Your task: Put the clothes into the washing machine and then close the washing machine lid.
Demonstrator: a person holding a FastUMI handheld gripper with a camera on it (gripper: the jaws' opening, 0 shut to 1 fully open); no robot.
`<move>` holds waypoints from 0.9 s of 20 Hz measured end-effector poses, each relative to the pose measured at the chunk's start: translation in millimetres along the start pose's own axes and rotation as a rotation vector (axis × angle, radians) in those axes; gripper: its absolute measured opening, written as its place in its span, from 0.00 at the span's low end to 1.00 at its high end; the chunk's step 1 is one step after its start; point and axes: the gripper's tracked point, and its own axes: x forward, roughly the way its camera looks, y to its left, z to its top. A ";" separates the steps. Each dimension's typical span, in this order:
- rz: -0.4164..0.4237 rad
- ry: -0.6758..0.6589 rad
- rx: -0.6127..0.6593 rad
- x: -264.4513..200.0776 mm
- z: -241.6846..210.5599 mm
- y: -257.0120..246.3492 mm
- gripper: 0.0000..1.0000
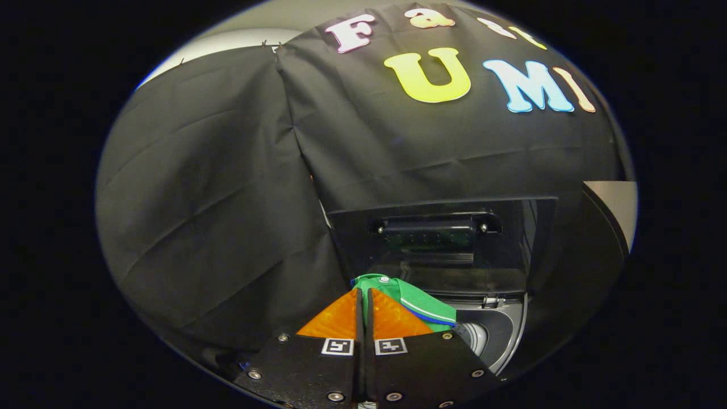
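A green garment (423,304) with a white and blue striped edge hangs pinched between my gripper's (364,291) two fingers, which are shut on it. The cloth bulges out past the fingertips and to their right. Just beyond and below it stands the washing machine (500,329), dark grey, with its opening and a bit of the drum showing under the garment. Its dark lid (443,238) stands raised upright behind the opening, with a handle bar across its upper part.
Black cloth walls of the booth close in behind and to the left of the machine. A pale wall strip (619,207) shows to the right of the lid.
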 end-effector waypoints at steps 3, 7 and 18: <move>-0.043 0.025 0.013 14.9 -15.1 -18.1 0.00; -0.097 0.055 0.033 29.6 -35.2 -34.2 0.00; -0.222 0.120 0.067 49.9 -88.2 -58.4 0.00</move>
